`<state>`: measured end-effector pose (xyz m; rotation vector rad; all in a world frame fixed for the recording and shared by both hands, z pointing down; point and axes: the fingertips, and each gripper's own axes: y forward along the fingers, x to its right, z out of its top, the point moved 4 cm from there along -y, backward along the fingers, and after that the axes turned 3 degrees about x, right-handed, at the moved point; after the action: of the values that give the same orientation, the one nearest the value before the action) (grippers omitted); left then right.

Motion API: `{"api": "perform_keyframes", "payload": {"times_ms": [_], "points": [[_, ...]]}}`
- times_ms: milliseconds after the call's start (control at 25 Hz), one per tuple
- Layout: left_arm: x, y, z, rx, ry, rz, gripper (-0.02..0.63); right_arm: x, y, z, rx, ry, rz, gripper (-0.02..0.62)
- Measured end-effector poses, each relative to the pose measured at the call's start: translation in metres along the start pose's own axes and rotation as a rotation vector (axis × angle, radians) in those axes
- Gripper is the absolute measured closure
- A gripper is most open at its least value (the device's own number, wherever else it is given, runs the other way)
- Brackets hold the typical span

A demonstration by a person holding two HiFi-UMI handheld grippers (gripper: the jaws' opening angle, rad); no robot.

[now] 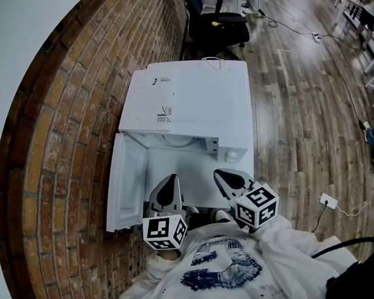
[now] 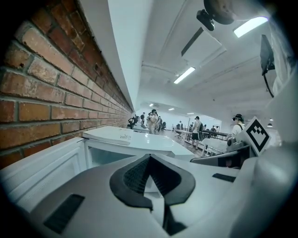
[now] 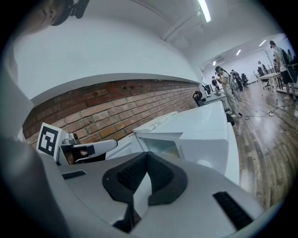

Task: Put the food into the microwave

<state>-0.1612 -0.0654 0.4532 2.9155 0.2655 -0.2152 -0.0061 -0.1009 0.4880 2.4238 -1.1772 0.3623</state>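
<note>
A white microwave (image 1: 191,92) stands against the brick wall, its door (image 1: 125,181) swung open to the left. A pale round rim (image 1: 176,140) shows just inside the cavity; no food is visible in any view. My left gripper (image 1: 171,180) and right gripper (image 1: 220,173) hover side by side in front of the open cavity, close to my chest. Both have jaws meeting at the tips with nothing between them. The left gripper view shows its shut jaws (image 2: 150,158) before the microwave (image 2: 135,139). The right gripper (image 3: 146,155) points at the microwave (image 3: 205,125) too.
A brick wall (image 1: 61,144) runs along the left. A black office chair (image 1: 217,18) stands behind the microwave. A power strip (image 1: 328,201) with cables lies on the wooden floor (image 1: 302,115) at right. A black bag (image 1: 370,272) sits lower right. People stand far off.
</note>
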Motion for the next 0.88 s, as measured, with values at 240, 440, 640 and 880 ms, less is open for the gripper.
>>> {"api": "perform_keyframes", "payload": {"times_ms": [240, 440, 640, 880], "points": [[-0.0005, 0.0005, -0.0052, -0.013, -0.014, 0.012, 0.600, -0.0012, -0.0016, 0.0001, -0.005, -0.026, 0.009, 0.581], [0.0036, 0.0011, -0.0031, -0.009, 0.007, 0.017, 0.600, 0.0005, -0.0030, 0.0004, -0.006, -0.021, 0.014, 0.581], [0.0046, 0.0032, -0.0056, -0.021, -0.012, 0.016, 0.600, 0.0024, -0.0046, 0.0015, -0.003, -0.017, 0.012, 0.581], [0.0070, 0.0048, -0.0062, -0.024, 0.006, 0.021, 0.600, 0.0058, -0.0047, 0.0018, -0.003, -0.015, 0.012, 0.581]]}}
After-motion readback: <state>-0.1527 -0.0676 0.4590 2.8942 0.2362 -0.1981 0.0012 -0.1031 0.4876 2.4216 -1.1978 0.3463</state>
